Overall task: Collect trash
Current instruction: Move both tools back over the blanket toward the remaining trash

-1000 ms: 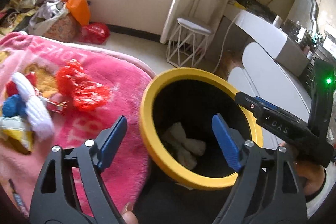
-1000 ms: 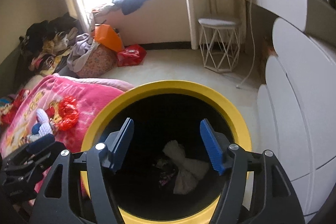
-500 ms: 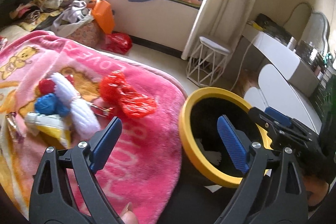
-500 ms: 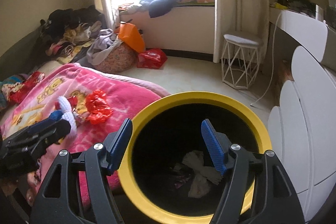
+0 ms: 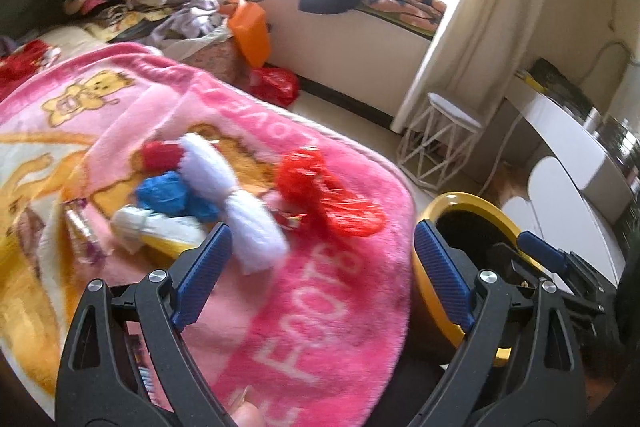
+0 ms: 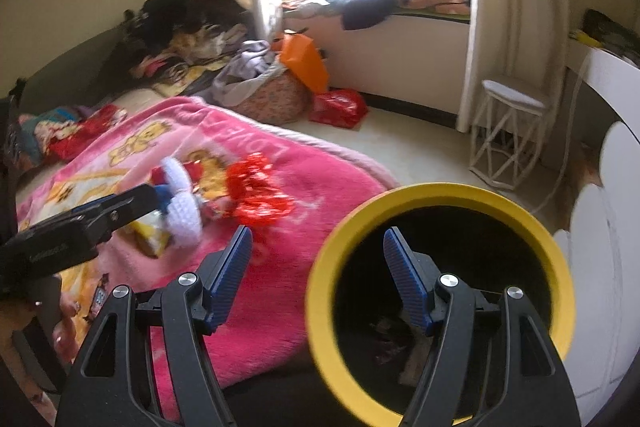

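A bed is covered by a pink blanket printed with bears and white lettering. A loose cluster is seen lying on the blanket: a crumpled red wrapper, a white woolly piece, a blue scrap, a small red scrap and a white-and-yellow packet. On the floor, right of the bed, a yellow-rimmed black bin is set.

The far rim of the yellow bin is hidden by gripper fingers; its dark contents cannot be identified.
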Demonstrator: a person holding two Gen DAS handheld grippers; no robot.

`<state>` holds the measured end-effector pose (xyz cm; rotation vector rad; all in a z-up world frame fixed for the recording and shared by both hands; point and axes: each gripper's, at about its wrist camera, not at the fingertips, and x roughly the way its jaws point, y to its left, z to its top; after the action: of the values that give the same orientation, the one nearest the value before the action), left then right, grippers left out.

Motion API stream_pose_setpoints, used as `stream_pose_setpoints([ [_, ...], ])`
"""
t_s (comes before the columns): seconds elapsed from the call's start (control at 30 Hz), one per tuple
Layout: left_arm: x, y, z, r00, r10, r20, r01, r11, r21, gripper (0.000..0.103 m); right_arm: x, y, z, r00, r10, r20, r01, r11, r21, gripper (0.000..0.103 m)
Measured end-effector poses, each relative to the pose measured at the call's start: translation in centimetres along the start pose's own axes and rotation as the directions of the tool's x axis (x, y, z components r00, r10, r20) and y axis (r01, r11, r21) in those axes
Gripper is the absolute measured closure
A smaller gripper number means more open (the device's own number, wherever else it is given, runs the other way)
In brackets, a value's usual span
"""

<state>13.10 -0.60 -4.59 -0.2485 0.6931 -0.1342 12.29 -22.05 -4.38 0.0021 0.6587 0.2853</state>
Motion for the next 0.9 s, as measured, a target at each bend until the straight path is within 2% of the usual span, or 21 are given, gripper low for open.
stream_pose_setpoints([
  [0.23, 0.1, 3.8, -0.4, 0.998, 0.055, -0.023, -0.057, 0.996, -0.067, 0.019, 3.3, 2.3, 0.9, 0.996, 0.068, -0.057, -0.069, 0.998, -0.011, 0.037],
  [0.43, 0.9, 5.2, -1.0, 0.997, 0.044, -0.064, -0.050, 0.995, -0.092, 0.019, 6.7, 2.4, 1.5, 0.989, 0.096, -0.114, -0.094, 0.995, 0.020, 0.037],
  [0.5, 1.4, 5.2, -1.3, 0.996, 0.028, -0.080, -0.036, 0.995, -0.097, 0.030, 7.8, 2.1, 1.7, 0.986, 0.103, -0.133, -0.098, 0.994, 0.042, 0.037],
  [0.67, 2.9, 4.9, -1.6, 0.994, -0.009, -0.112, -0.002, 0.995, -0.102, 0.044, 10.3, 1.7, 2.0, 0.978, 0.115, -0.175, -0.109, 0.993, 0.045, 0.037],
  [0.9, 5.3, 4.0, -1.4, 0.989, -0.032, -0.148, 0.016, 0.994, -0.110, 0.050, 13.3, 1.6, 2.4, 0.961, 0.163, -0.221, -0.148, 0.985, 0.083, 0.038],
])
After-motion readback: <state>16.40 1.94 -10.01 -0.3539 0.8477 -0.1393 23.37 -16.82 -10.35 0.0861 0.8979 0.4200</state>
